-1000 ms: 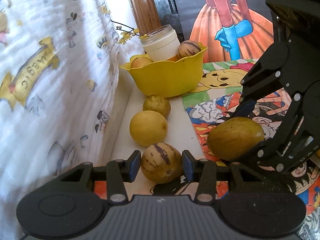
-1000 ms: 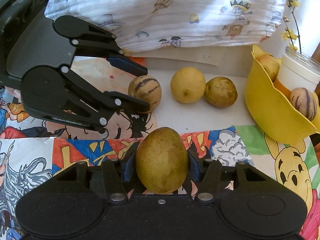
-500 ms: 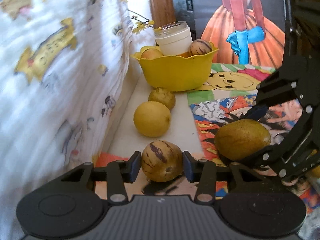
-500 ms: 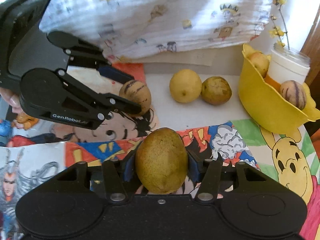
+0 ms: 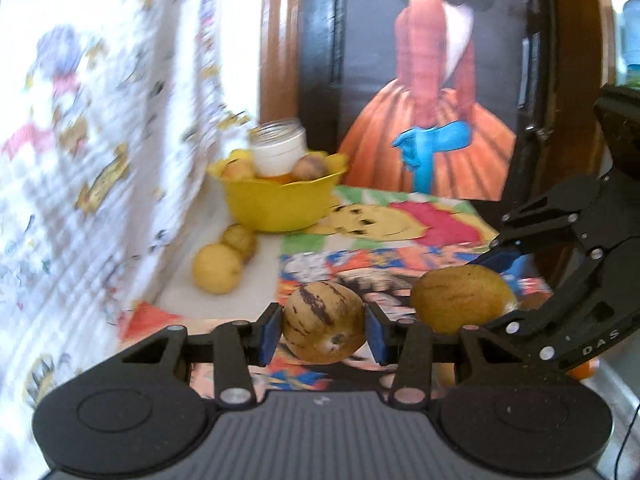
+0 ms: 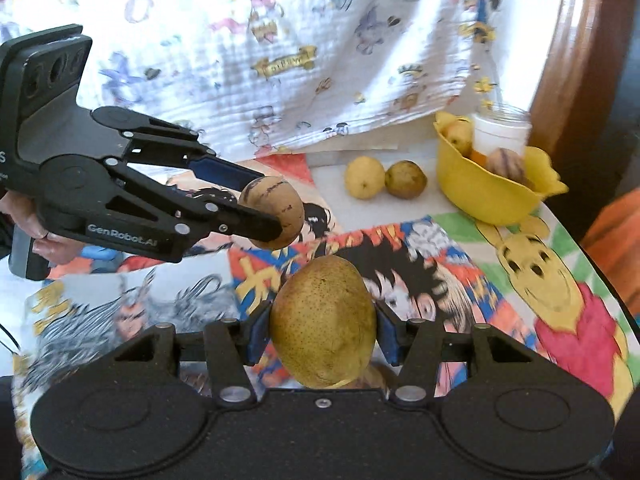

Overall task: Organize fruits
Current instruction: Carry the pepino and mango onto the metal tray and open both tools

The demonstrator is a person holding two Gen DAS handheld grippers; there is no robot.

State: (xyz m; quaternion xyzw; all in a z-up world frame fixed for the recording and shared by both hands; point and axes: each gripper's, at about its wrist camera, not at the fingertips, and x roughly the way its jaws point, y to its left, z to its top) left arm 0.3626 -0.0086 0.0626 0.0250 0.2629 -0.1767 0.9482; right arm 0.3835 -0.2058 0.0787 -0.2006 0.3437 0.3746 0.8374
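My left gripper [image 5: 324, 328] pinches the striped fruit [image 5: 324, 327], my right gripper [image 6: 322, 334] the green one [image 6: 323, 322]; the yellow bowl [image 6: 486, 194] lies upper right, nearer my right.

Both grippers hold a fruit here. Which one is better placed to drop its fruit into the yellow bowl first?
Probably the left. The left gripper, with the striped fruit, has the yellow bowl ahead, slightly left. The right gripper, holding the green-brown fruit, sees it far to its right.

Open tabletop [image 6: 460, 240] before bowl [image 6: 480, 196]
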